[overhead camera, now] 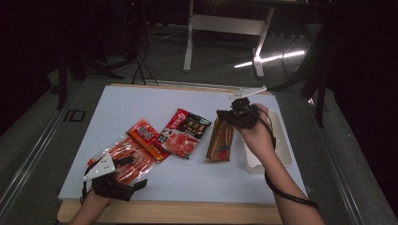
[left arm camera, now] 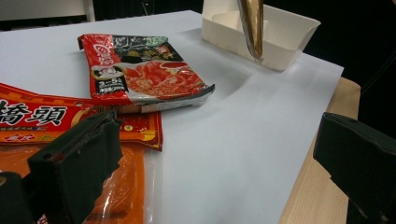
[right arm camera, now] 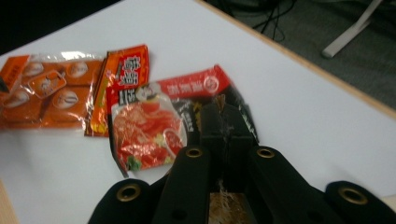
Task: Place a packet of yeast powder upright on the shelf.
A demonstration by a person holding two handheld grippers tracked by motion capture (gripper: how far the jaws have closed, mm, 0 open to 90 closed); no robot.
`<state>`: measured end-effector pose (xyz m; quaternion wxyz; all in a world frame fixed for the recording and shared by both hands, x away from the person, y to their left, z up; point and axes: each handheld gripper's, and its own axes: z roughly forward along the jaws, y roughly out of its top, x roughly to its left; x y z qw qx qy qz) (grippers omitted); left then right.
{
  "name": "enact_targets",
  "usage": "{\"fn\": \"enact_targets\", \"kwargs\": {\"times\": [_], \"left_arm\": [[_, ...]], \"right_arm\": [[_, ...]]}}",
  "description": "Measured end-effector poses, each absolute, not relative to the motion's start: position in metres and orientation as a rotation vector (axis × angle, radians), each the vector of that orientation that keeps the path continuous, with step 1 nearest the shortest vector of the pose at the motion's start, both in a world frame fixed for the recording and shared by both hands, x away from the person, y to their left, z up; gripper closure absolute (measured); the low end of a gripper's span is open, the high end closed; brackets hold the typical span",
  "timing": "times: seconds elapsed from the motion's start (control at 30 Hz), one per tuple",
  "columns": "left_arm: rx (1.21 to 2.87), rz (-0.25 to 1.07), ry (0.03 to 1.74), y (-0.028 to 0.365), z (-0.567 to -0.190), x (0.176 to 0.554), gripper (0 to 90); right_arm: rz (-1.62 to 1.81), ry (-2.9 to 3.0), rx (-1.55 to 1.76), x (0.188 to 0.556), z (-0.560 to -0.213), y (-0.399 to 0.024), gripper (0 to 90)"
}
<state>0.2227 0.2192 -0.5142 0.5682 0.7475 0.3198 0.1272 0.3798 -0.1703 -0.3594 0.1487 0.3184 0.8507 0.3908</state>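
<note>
Right gripper (overhead camera: 233,111) clamped on brown packet's (overhead camera: 220,140) top edge, hanging beside white tray (overhead camera: 283,140) | limp, light, slick film (may slip) | I'd grip the seam | left gripper (overhead camera: 136,172) wide, idle.

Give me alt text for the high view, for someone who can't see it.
The right gripper holds a brown packet by its top edge beside a white tray. Three red and orange packets lie on the white table; the left gripper rests at the orange one.
</note>
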Motion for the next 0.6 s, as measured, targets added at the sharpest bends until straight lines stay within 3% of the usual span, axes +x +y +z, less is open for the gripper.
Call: {"fn": "enact_targets", "kwargs": {"times": [0.6], "left_arm": [[1.755,0.299,0.755,0.219,-0.515,0.223,1.3]], "right_arm": [[1.116,2.279,0.872,0.406,-0.299,-0.182,89.8]]}}
